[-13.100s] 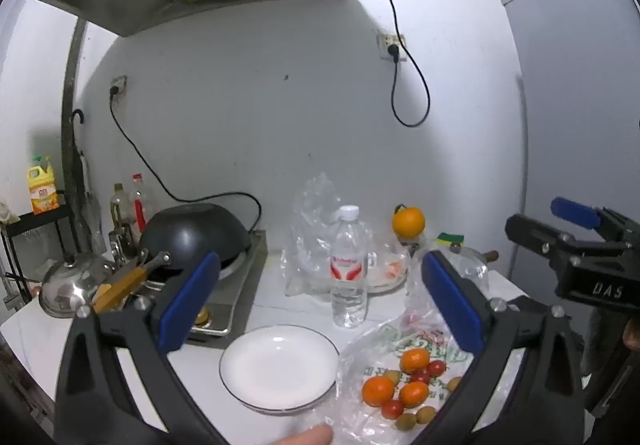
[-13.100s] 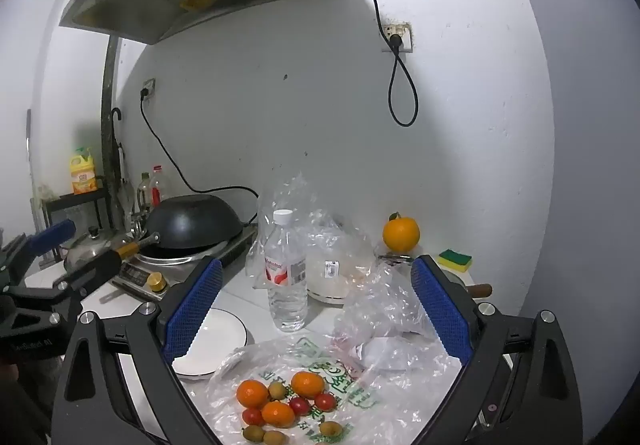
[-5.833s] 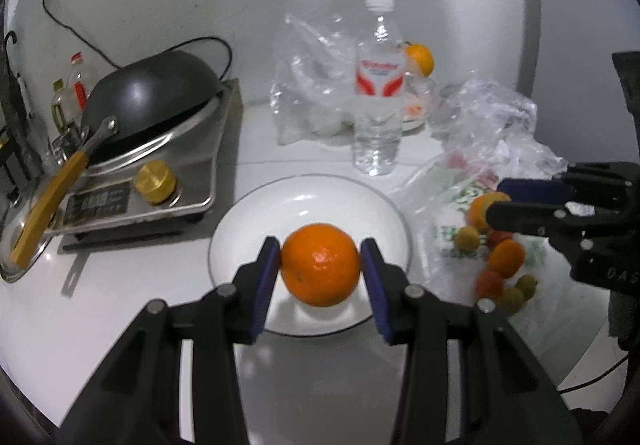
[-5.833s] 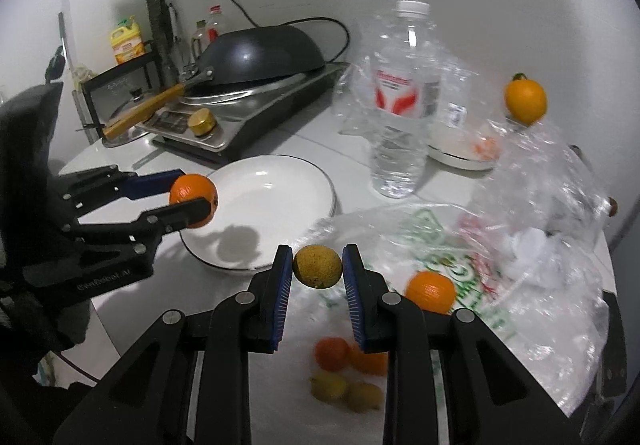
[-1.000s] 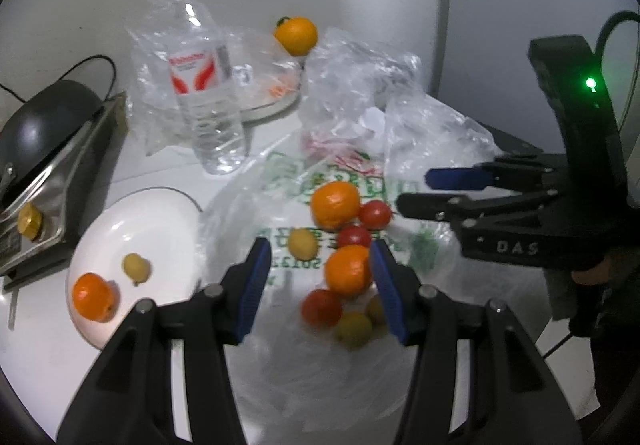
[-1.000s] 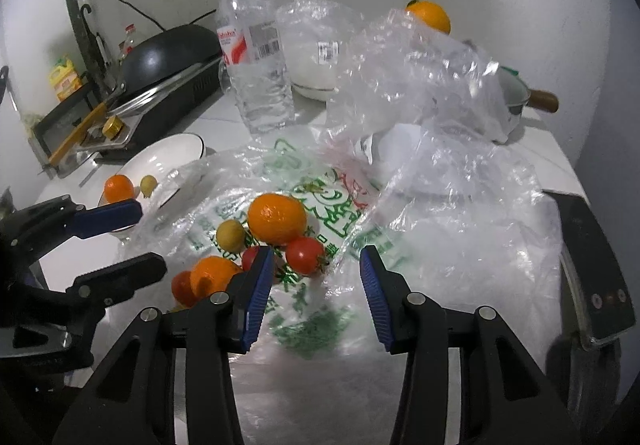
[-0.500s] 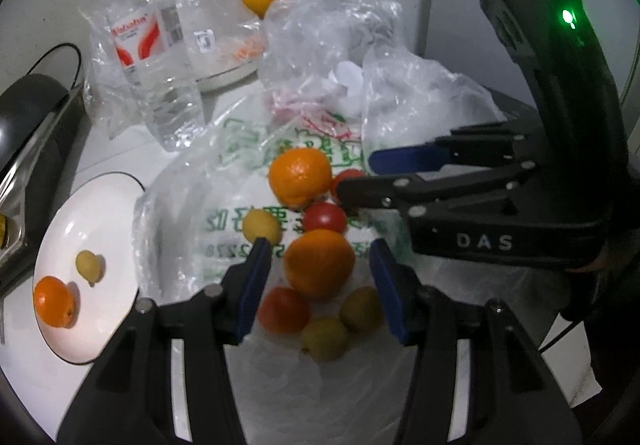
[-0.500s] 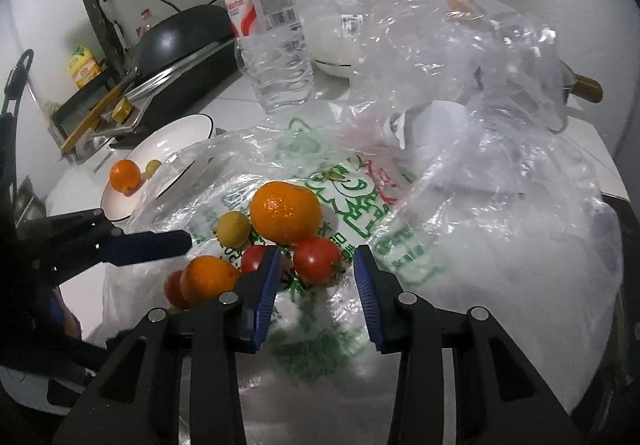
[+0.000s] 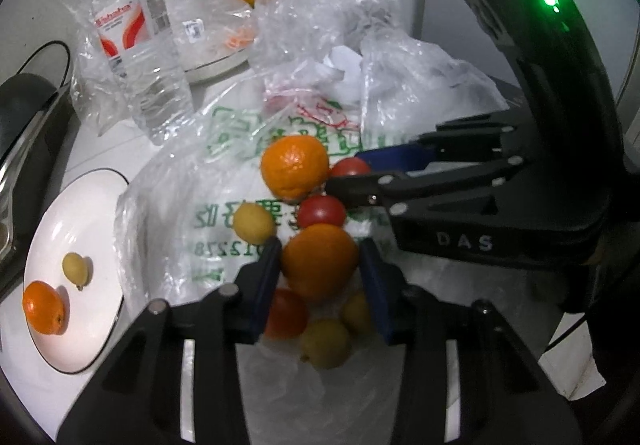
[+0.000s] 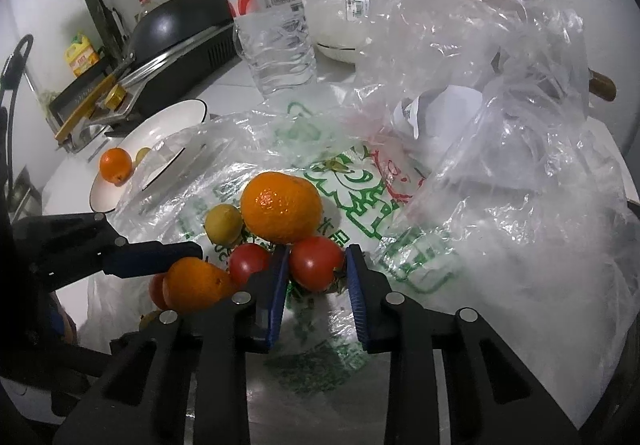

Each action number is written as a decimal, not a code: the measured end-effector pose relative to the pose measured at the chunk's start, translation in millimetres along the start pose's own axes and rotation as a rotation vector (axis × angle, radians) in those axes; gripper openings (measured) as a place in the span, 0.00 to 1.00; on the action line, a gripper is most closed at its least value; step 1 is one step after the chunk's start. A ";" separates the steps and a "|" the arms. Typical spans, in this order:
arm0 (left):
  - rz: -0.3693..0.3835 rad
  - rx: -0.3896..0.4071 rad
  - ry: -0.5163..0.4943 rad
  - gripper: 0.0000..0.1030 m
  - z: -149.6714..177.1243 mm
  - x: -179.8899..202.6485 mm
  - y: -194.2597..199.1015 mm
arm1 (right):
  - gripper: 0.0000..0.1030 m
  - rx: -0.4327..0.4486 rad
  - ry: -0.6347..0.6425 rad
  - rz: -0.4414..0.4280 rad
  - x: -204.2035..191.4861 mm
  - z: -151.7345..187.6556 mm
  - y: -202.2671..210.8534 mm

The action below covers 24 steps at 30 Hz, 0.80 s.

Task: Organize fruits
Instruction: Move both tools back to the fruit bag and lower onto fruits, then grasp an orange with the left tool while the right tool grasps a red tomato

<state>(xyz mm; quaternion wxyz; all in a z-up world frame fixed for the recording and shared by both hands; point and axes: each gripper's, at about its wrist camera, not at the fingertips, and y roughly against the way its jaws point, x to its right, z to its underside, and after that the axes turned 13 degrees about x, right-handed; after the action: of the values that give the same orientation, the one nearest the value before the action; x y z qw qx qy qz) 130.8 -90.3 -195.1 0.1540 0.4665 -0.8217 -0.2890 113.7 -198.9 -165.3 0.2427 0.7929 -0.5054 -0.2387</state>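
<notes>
On the left, the white plate [image 9: 60,213] on the worktop [image 9: 24,377] holds two fruits, a small orange [image 9: 43,307] and a small yellow-green fruit [image 9: 75,270], lying just apart. The rest sit to its right in a loose heap on the flattened plastic bag [image 9: 180,213], not in any container.

The left hand-held gripper [image 9: 320,265] has just been closing, and its pads now clamp the lower orange [image 9: 320,259] from the heap. A red tomato [image 9: 321,210] touches that orange above; another tomato [image 9: 285,314] and two yellow-green fruits lie against it below. Lifting could roll these neighbours, and the slick bag would let them travel towards the worktop edge.

Further right, the right hand-held gripper [image 10: 316,265] has just closed on a cherry tomato [image 10: 316,263]. It is soft, so a hard squeeze may split it. The big orange [image 10: 281,207] rests against it and would likely tip once it goes.

Both grippers work almost touching; raised together, their fingers could knock
</notes>
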 end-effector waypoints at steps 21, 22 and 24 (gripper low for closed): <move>-0.006 0.142 0.023 0.39 -5.5 -16.6 56.9 | 0.29 0.050 0.050 0.054 -34.1 -10.1 37.7; -0.007 0.147 0.024 0.39 -5.0 -18.3 59.7 | 0.29 0.052 0.052 0.054 -36.1 -10.3 39.8; -0.011 0.155 0.028 0.39 -4.7 -21.1 64.0 | 0.29 0.053 0.059 0.057 -41.2 -11.6 41.4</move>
<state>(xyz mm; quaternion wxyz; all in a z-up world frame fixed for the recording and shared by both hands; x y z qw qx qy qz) 100.8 -48.4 -151.5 0.1276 0.4855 -0.8367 -0.2189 77.1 -174.8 -124.9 0.2432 0.7910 -0.5265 -0.1949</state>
